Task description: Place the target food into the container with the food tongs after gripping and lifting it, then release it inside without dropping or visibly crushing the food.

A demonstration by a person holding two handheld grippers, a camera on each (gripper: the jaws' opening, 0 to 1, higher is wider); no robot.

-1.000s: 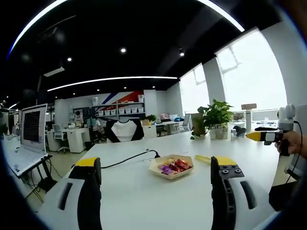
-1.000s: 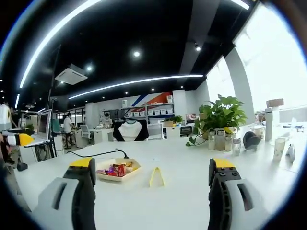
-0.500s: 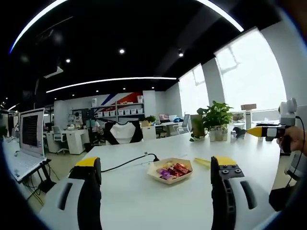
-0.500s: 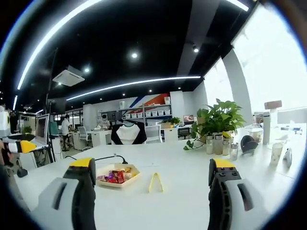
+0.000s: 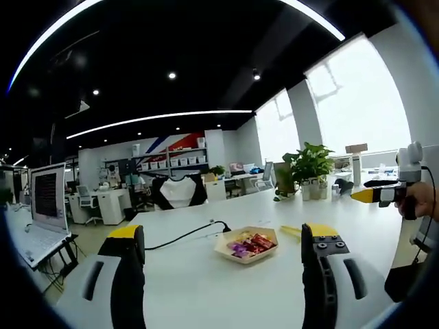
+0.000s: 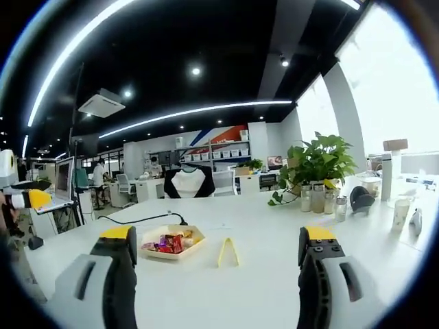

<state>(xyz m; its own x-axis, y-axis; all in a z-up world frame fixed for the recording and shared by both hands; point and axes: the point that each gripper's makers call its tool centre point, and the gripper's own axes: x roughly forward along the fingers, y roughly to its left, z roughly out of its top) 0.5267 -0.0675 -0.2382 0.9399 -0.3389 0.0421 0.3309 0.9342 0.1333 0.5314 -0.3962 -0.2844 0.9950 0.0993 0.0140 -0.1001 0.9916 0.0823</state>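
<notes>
Ahead of the left gripper point(image 5: 223, 271), in the left gripper view, its two fingers point(image 5: 128, 274) stand spread wide apart with nothing between them, raised above the white counter point(image 5: 199, 288). Between the fingertips and a little beyond them sits a shallow beige tray point(image 5: 246, 245) holding wrapped snacks point(image 5: 250, 242) in red, purple and yellow. Just past the right fingertip a pair of yellow food tongs point(image 5: 291, 230) lies flat on the counter, partly hidden by that finger. A black cable point(image 5: 185, 234) runs across the counter from beyond the left finger toward the tray. Far off to the right, the right gripper point(image 5: 374, 195) enters with its yellow tip, held in a person's hand point(image 5: 416, 203). A potted plant point(image 5: 309, 166) stands at the far edge of the counter, and a laptop point(image 5: 41, 209) sits well off to the left

Between the spread fingers point(image 6: 113, 277) of the right gripper point(image 6: 218, 274), in the right gripper view, nothing is held. The tray point(image 6: 168, 243) with the snacks point(image 6: 164, 242) lies just beyond the left fingertip, and the food tongs point(image 6: 228, 251) lie on the counter point(image 6: 260, 274) beside the tray, roughly midway between the fingers, apart from it. The plant point(image 6: 317, 164) and some small jars point(image 6: 319, 201) stand further back toward the right finger. At the far left edge the left gripper point(image 6: 27, 199) shows its yellow tip
</notes>
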